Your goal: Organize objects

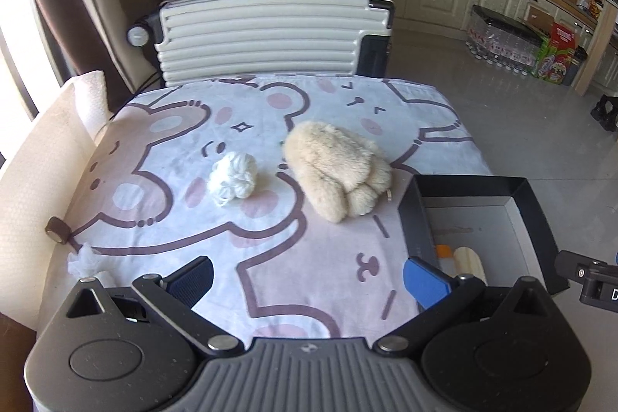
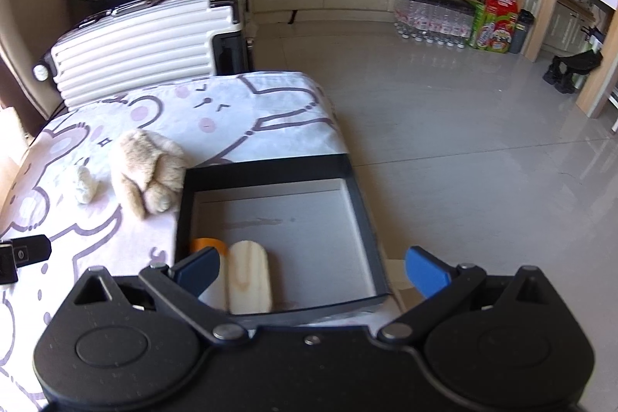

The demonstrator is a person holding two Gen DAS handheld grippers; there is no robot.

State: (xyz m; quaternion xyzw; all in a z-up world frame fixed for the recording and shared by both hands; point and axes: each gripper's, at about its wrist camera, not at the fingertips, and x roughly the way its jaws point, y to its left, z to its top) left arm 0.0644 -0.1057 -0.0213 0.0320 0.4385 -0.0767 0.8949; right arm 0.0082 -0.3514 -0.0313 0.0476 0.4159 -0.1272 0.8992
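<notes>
A beige plush toy point(image 1: 340, 168) and a white yarn ball point(image 1: 233, 176) lie on the bear-print cloth point(image 1: 154, 203). A black box with a grey floor point(image 1: 479, 219) sits at the cloth's right edge. It holds a pale wooden piece point(image 2: 249, 280) and an orange-capped item point(image 2: 206, 245). My left gripper point(image 1: 309, 280) is open and empty, low over the cloth, short of both toys. My right gripper point(image 2: 311, 275) is open and empty over the near part of the box point(image 2: 359, 195). The plush point(image 2: 148, 172) and yarn point(image 2: 85, 188) lie left of the box.
A white ribbed suitcase point(image 1: 262, 33) stands behind the table. A cream padded sheet point(image 1: 42, 180) borders the left side. A small brown roll point(image 1: 57, 229) and a crumpled white scrap point(image 1: 83, 259) lie at the cloth's left edge. Tiled floor point(image 2: 483, 161) is to the right.
</notes>
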